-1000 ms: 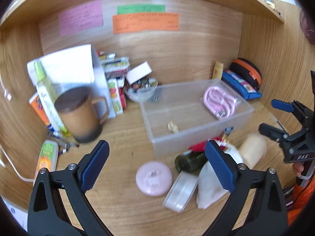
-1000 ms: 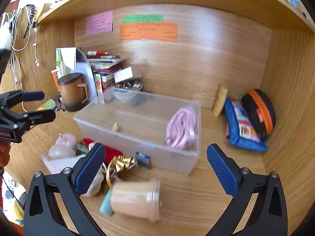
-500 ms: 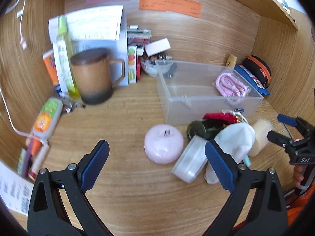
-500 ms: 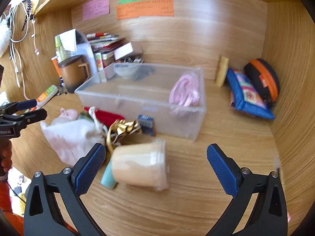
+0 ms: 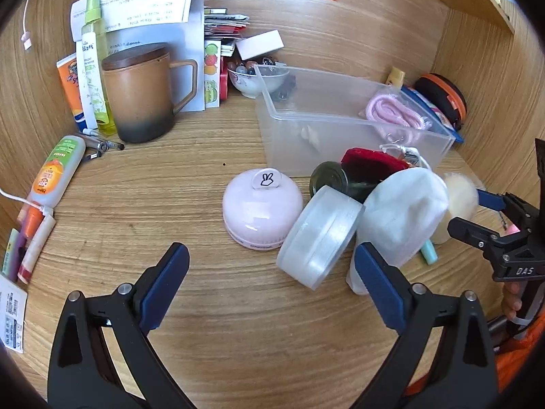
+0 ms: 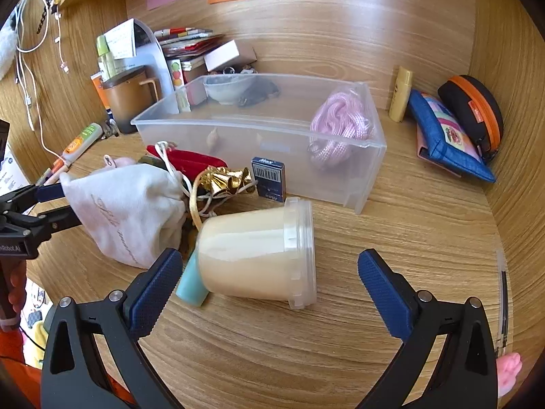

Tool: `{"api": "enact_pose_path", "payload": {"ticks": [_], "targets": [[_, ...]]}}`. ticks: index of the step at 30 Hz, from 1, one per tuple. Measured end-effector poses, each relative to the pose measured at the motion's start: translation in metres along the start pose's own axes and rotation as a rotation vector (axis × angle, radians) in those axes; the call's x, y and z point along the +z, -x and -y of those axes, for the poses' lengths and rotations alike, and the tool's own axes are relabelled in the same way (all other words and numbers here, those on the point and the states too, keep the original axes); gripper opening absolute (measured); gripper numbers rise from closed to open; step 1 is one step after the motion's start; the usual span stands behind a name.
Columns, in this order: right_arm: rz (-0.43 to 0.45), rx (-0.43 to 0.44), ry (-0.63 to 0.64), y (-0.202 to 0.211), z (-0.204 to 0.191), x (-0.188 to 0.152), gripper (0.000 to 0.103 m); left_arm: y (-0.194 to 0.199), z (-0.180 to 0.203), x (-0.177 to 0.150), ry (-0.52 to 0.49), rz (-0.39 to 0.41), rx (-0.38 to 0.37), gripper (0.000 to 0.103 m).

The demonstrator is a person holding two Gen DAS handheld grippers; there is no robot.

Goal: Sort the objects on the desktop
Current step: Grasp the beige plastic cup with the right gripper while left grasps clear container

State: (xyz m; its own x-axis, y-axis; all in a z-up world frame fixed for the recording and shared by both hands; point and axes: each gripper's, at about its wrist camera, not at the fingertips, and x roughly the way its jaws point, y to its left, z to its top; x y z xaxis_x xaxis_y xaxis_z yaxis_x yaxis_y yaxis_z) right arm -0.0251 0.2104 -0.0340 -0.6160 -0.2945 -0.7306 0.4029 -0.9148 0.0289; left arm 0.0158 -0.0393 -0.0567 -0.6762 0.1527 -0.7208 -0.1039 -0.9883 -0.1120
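Note:
A clear plastic bin [image 5: 347,126] [image 6: 369,156] holds a pink coiled cord [image 5: 395,116] [image 6: 340,126]. In front of it lies a pile: a pink round case [image 5: 262,211], a clear round lid [image 5: 320,235], a white drawstring pouch [image 5: 402,214] [image 6: 129,211], a dark jar [image 5: 328,175], a red item [image 5: 371,160], a gold ribbon [image 6: 224,177], a small blue box [image 6: 269,179] and a beige cup on its side [image 6: 259,259]. My left gripper [image 5: 272,289] is open just before the pink case and lid. My right gripper [image 6: 269,289] is open around the near end of the beige cup.
A brown lidded mug [image 5: 143,95], bottles and tubes [image 5: 54,173], papers and a bowl [image 5: 248,81] crowd the back left. A blue pouch [image 6: 446,136], a black and orange case [image 6: 477,105] and a yellow tube [image 6: 400,93] sit at the right wall. Wooden walls close in on three sides.
Both grippers have moved down and closer to the pile. The pink case and lid loom larger in the left view, the beige cup in the right view. Both stay open.

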Motion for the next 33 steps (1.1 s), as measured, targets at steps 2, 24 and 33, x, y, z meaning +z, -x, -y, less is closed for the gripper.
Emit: {"api": "enact_pose_path", "payload": {"ticks": [2,24,33], "targets": [[-0.012,0.009,-0.019,-0.004,0.003,-0.001,0.103,-0.003,0.002,0.001,-0.004,0.005,0.001,0.099],[-0.021,0.069,-0.05,-0.015,0.006,0.0,0.068,-0.008,0.016,0.014,-0.026,0.025,-0.079,0.054],[-0.016,0.037,-0.002,-0.007,0.011,-0.002,0.067,-0.02,0.016,0.014,-0.01,-0.004,-0.095,0.054]]}}
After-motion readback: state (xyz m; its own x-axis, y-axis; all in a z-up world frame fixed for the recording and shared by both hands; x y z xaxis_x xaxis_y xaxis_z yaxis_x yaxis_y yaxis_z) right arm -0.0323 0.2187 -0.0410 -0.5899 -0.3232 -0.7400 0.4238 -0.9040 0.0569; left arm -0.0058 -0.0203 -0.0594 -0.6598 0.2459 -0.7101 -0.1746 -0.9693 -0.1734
